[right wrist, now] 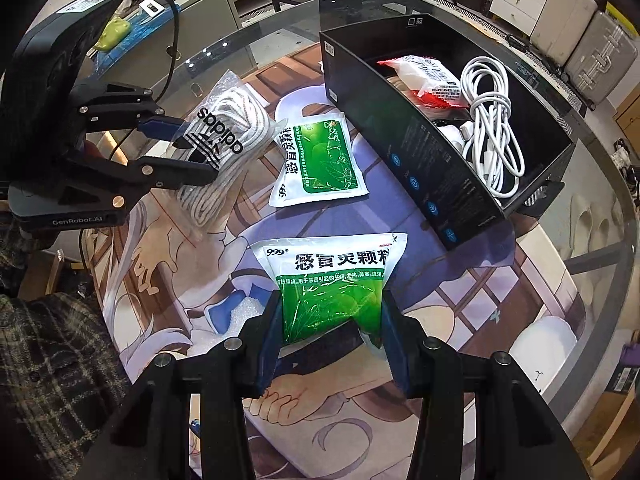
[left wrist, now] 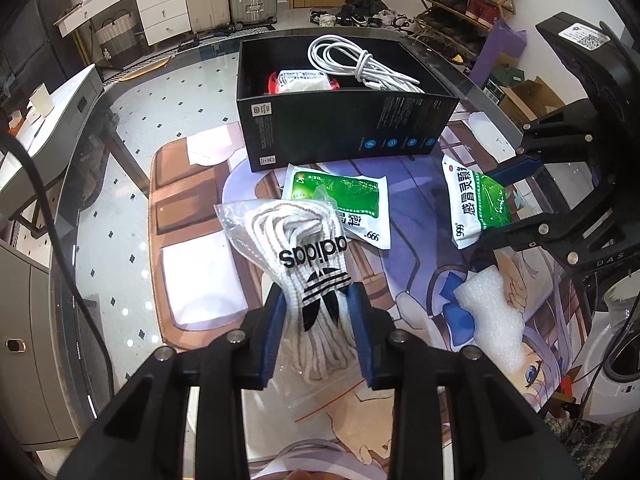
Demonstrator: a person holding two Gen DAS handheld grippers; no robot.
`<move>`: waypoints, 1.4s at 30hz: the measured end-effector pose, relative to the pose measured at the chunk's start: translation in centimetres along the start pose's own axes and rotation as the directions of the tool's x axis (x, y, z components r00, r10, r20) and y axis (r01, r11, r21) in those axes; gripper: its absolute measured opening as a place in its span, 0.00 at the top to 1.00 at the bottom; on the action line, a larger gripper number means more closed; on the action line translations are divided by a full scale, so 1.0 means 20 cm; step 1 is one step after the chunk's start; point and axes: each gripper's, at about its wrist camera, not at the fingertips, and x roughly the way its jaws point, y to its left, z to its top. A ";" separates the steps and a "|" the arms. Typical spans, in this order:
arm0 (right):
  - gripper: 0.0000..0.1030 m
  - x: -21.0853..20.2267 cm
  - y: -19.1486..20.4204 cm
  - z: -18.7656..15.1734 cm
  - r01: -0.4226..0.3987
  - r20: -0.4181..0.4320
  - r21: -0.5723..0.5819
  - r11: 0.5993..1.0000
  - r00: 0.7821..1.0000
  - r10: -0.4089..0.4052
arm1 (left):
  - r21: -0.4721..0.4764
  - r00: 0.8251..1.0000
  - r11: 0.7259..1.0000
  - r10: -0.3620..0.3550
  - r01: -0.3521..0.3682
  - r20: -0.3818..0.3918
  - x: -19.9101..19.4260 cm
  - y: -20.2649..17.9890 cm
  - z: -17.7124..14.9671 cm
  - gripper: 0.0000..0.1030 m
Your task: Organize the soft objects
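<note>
Your left claw [left wrist: 316, 312] is clamped on the lace bag [left wrist: 308, 264], blue pads pressing its sides just under the black logo. From the left wrist, that bag runs from the claw toward 12 o'clock, its top corner overlapping a green sachet [left wrist: 340, 204] lying flat on the printed mat [left wrist: 192, 216]. Beyond, at 12 o'clock, stands the black box [left wrist: 344, 128], holding a white cable [left wrist: 360, 64] and a red-edged packet [left wrist: 304, 80]. At 3 o'clock your right claw [left wrist: 496, 204] pinches a second sachet [left wrist: 476, 204]. A foam piece [left wrist: 492, 320] lies at 4 o'clock.

From the right wrist, your right claw [right wrist: 332, 332] grips the second sachet [right wrist: 332, 280] by its lower green part, buckling it between the pads. The flat sachet [right wrist: 316, 164] sits at 12 o'clock, the box [right wrist: 432, 168] at 2 o'clock with cable [right wrist: 492, 136] and packet [right wrist: 428, 76] inside. At 10 o'clock your left claw [right wrist: 188, 148] holds the lace bag [right wrist: 224, 140]. A plaid sleeve [right wrist: 52, 340] shows at 8 o'clock.
</note>
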 end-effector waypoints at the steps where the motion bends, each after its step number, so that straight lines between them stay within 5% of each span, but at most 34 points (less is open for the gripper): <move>1: 0.56 -0.02 0.00 -0.01 -0.001 0.004 0.005 1.000 1.000 0.000 | -0.001 1.000 1.000 -0.001 0.001 0.003 -0.01 0.00 0.01 0.71; 11: 0.56 -0.17 -0.02 -0.08 -0.003 0.047 0.034 0.999 0.999 0.001 | 0.009 0.999 1.000 0.005 -0.006 0.043 -0.07 0.04 0.10 0.80; 22: 0.56 -0.13 -0.01 -0.01 -0.004 0.055 0.040 0.999 0.998 0.002 | -0.014 0.999 0.999 -0.042 0.042 -0.001 0.03 0.02 0.09 0.84; 25: 0.56 -0.12 -0.01 0.00 -0.007 0.052 0.040 0.999 0.999 0.005 | -0.017 1.000 1.000 -0.021 0.021 -0.010 0.04 0.01 0.09 0.72; 27: 0.56 -0.12 -0.01 0.00 -0.008 0.052 0.040 0.999 0.999 0.006 | -0.023 1.000 1.000 -0.012 0.012 0.001 0.03 0.01 0.09 0.45; 32: 0.56 -0.11 -0.01 0.00 -0.015 0.054 0.041 0.999 0.998 0.013 | -0.026 1.000 1.000 0.001 -0.001 -0.009 0.05 0.01 0.09 0.30; 40: 0.56 -0.11 -0.02 0.01 -0.018 0.060 0.047 0.999 0.998 0.015 | -0.024 0.999 1.000 0.006 -0.007 -0.039 0.14 -0.02 0.11 0.30; 42: 0.56 -0.11 -0.03 0.02 -0.015 0.064 0.050 0.999 0.998 0.012 | -0.024 0.999 1.000 0.008 -0.009 -0.046 0.15 -0.02 0.11 0.39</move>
